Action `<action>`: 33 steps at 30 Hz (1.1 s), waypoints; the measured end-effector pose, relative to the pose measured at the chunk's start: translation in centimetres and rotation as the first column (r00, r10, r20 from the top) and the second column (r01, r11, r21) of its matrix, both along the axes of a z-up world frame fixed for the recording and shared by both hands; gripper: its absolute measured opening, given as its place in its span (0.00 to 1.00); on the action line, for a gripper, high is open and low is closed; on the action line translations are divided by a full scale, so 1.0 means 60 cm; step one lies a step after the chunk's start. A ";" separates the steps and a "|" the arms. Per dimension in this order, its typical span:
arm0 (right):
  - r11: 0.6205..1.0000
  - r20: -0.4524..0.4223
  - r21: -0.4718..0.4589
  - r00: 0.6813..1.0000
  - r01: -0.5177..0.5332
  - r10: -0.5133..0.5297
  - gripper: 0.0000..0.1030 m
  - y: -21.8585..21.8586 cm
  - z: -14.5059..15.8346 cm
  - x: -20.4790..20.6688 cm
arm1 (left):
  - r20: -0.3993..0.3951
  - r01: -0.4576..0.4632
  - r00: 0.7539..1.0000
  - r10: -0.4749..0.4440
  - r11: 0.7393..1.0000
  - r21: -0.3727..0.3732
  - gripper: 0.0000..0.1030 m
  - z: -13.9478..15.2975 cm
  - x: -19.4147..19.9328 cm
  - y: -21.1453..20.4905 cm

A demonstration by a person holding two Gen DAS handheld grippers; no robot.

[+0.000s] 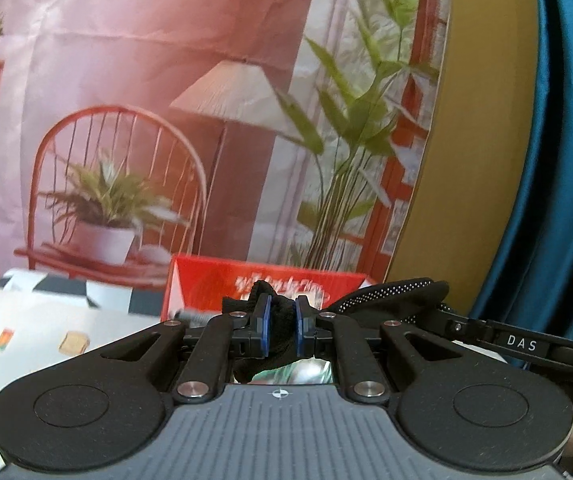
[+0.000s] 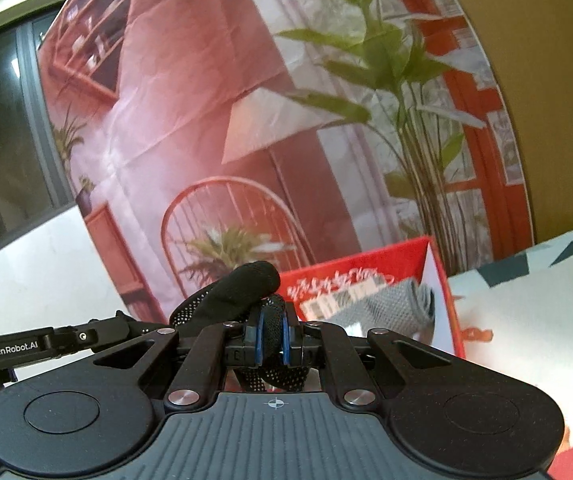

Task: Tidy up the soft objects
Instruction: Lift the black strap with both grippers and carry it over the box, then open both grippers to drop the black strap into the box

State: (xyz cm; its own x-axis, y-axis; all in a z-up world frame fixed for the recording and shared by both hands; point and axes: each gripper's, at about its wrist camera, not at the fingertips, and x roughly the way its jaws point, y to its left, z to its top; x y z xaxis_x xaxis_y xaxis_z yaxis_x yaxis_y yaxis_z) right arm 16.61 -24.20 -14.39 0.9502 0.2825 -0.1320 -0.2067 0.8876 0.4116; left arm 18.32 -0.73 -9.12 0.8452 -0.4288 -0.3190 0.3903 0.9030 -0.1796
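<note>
Between both grippers hangs a black dotted glove (image 2: 242, 292): the left gripper (image 1: 282, 322) has its fingers clenched on one end, the right gripper (image 2: 273, 334) on the other. Keep it taut and level, then lower it together into the red box (image 2: 370, 280), probably beside the grey cloth (image 2: 402, 304). Its near wall stands in the way; the patterned surface (image 2: 534, 320) lies beyond.

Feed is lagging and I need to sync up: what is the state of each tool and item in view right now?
Left tool: shut on the glove.
Right tool: shut on the glove.
Glove: black, dotted, held up between both tools, one finger sticking out.
Red box: open, standing on the table.
Grey cloth: folded, lying inside the red box.
Table: covered by a patterned cloth.
</note>
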 end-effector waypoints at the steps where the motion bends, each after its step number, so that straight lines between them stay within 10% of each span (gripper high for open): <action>1: 1.000 0.009 0.001 1.000 0.006 -0.006 0.08 -0.003 0.004 0.002 | 0.013 0.003 1.000 -0.003 1.000 0.000 0.12 0.007 0.003 -0.005; 22: 0.990 -0.096 -0.125 0.992 0.068 -0.081 0.13 -0.006 -0.036 0.090 | -0.163 0.072 0.985 -0.051 0.989 0.125 0.16 -0.074 0.112 -0.028; 26: 0.977 -0.086 -0.195 0.991 0.089 -0.107 0.25 0.000 -0.040 0.079 | -0.166 0.040 0.986 -0.021 0.993 0.114 0.59 -0.079 0.112 -0.011; 33: 0.954 -0.060 -0.280 0.990 0.105 -0.126 0.74 0.011 -0.044 0.051 | -0.168 -0.024 0.985 0.042 0.994 0.109 0.98 -0.075 0.089 0.007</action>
